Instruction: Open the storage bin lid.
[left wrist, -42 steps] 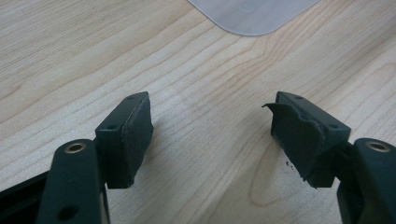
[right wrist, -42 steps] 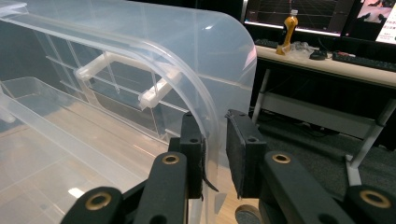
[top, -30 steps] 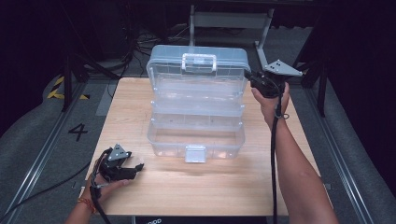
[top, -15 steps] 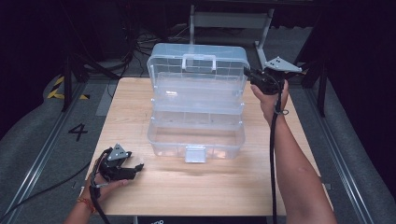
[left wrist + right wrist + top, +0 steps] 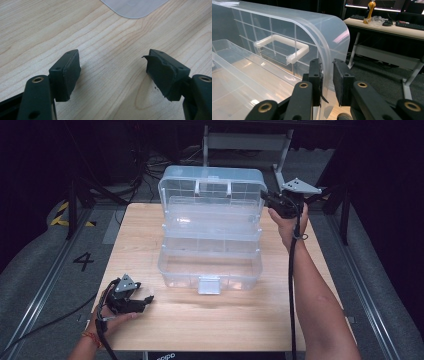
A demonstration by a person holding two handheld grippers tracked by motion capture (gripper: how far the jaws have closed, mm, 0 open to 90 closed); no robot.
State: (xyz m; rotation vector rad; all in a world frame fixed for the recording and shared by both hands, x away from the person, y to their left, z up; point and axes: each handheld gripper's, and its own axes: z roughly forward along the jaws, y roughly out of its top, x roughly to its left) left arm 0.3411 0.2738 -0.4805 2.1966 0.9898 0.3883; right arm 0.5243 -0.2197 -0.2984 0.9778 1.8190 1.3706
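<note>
A clear plastic tiered storage box (image 5: 210,265) stands open on the middle of the wooden table (image 5: 225,325). Its lid (image 5: 210,185) is tipped up nearly upright at the back, and the white handle (image 5: 282,43) shows through it. My right gripper (image 5: 265,199) is at the lid's right edge. In the right gripper view the gripper (image 5: 327,75) is shut on the lid's curved rim (image 5: 329,45). My left gripper (image 5: 147,300) rests on the table at the front left, apart from the box. It (image 5: 112,72) is open, with bare wood between its pads.
The box's front latch flap (image 5: 209,284) hangs over the table toward me, and its corner (image 5: 135,7) lies ahead of the left jaws. Behind the table stand a metal frame (image 5: 245,140) and a desk with monitors (image 5: 387,22). Floor rails run along both sides.
The lid has swung further up and back, from tilted to nearly upright, with the right gripper on its edge moving slightly up and back. The left gripper has stayed put.
</note>
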